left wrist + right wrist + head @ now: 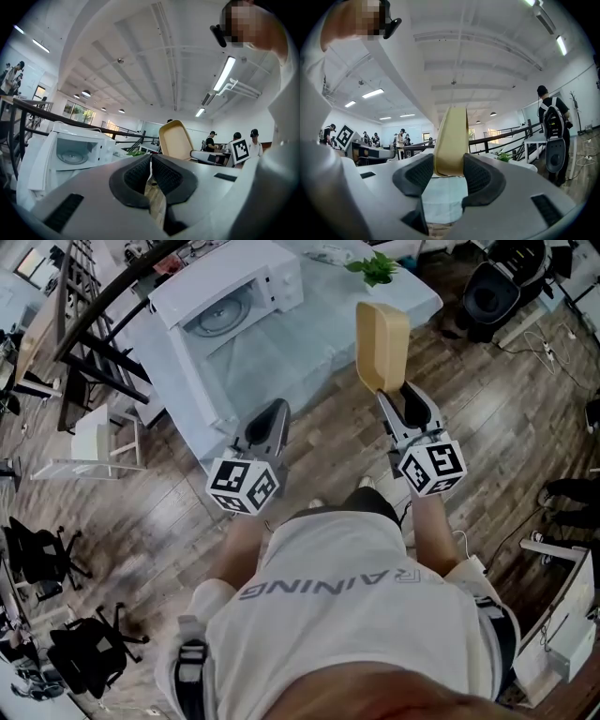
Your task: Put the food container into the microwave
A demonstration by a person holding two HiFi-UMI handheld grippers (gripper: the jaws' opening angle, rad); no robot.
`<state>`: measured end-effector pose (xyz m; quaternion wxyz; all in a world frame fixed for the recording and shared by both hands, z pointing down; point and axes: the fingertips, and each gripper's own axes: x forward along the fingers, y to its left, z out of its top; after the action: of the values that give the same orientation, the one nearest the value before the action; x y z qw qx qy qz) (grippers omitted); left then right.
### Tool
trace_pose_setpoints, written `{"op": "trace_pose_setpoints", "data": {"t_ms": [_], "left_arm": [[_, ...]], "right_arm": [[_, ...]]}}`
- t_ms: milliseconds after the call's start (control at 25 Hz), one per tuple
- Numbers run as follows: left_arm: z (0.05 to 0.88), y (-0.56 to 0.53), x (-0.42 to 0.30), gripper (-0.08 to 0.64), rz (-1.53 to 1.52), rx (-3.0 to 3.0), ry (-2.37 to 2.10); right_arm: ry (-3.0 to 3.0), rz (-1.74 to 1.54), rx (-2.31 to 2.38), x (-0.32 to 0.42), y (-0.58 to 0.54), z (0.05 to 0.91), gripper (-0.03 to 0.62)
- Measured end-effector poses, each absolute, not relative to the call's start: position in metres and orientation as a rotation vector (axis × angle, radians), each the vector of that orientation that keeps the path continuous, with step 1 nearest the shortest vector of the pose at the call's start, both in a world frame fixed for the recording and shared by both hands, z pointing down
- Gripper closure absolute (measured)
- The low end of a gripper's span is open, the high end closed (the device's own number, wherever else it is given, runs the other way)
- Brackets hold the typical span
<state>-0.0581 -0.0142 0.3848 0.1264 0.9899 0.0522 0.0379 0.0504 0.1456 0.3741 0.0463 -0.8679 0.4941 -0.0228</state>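
Food container [382,345] gripped at lower end by right gripper [397,396], jaws pressed on both sides. Container held up on edge, near table [281,367], apart from microwave [225,298]. Microwave door seen open. Left gripper [273,416] jaws closed together, nothing held.

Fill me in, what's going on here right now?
A person stands on the wooden floor short of the table, a gripper in each hand. The right gripper has its fingers clamped on the tan food container, held up on edge. The left gripper is shut and empty. The microwave sits on the table with its door open and turntable bare; the container is not yet inside.
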Motion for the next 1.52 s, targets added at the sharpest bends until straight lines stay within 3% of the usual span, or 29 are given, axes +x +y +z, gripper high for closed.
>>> {"op": "trace_pose_setpoints", "data": {"t_ms": [880, 1200, 1520], "left_arm": [[0.386, -0.113, 0.096, 0.520, 0.101, 2.843, -0.464], [0.387, -0.136, 0.126, 0.520, 0.082, 2.792, -0.711], [0.397, -0.154, 0.117, 0.520, 0.106, 2.724, -0.887]], "right_arm": [[2.053, -0.096, -2.281, 0.260, 0.001, 0.372, 0.382], [2.277, -0.105, -2.068, 0.298, -0.043, 0.379, 0.382], [2.428, -0.183, -1.878, 0.290, -0.085, 0.400, 0.382]]}}
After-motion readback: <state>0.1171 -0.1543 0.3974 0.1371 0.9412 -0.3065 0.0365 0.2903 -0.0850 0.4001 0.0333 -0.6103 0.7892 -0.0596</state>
